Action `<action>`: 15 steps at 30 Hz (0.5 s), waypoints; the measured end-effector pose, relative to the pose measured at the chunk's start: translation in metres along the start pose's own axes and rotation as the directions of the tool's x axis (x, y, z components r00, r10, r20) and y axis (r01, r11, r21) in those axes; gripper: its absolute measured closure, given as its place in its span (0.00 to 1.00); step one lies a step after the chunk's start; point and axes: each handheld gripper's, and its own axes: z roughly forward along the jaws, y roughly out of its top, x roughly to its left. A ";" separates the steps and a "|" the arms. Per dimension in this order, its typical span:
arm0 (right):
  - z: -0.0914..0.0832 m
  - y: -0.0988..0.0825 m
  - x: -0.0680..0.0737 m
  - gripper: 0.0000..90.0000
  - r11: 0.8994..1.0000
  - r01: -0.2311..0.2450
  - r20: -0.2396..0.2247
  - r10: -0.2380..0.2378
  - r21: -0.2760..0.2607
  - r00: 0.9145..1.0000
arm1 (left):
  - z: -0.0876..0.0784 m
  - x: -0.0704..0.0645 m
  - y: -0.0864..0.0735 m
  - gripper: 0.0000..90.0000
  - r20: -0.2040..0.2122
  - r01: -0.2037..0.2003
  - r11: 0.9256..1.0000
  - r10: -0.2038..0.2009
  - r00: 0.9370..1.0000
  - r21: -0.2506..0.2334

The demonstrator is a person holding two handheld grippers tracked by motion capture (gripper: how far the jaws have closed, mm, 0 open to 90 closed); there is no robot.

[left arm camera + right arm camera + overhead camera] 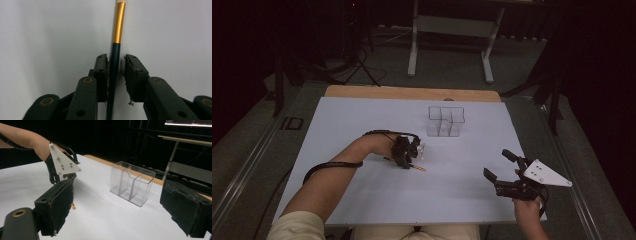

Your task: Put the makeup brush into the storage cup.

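Mid-desk, left tool points down over a dark pencil with gold ferrule lying flat, jaws around it, one pad touching, other just off | right tool spread wide, holding nothing, near front right edge | clear divided organizer further back
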 end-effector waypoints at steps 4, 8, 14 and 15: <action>0.000 0.000 0.000 0.13 1.000 0.005 0.000 -0.005 0.000 1.000 | 0.001 0.001 0.003 0.85 0.020 -0.010 1.000 0.010 1.000 0.018; 0.001 0.000 0.000 0.13 1.000 0.004 -0.001 -0.004 0.002 1.000 | 0.001 0.002 0.003 0.90 0.040 0.000 1.000 -0.001 0.999 0.021; 0.000 0.000 0.001 0.13 1.000 0.006 0.002 -0.006 0.001 1.000 | -0.001 0.002 0.004 0.93 0.031 0.025 0.999 -0.026 0.999 0.025; 0.000 0.000 0.000 0.13 1.000 0.006 0.002 -0.006 -0.001 1.000 | -0.002 0.002 0.003 0.93 0.024 0.023 1.000 -0.024 0.999 0.018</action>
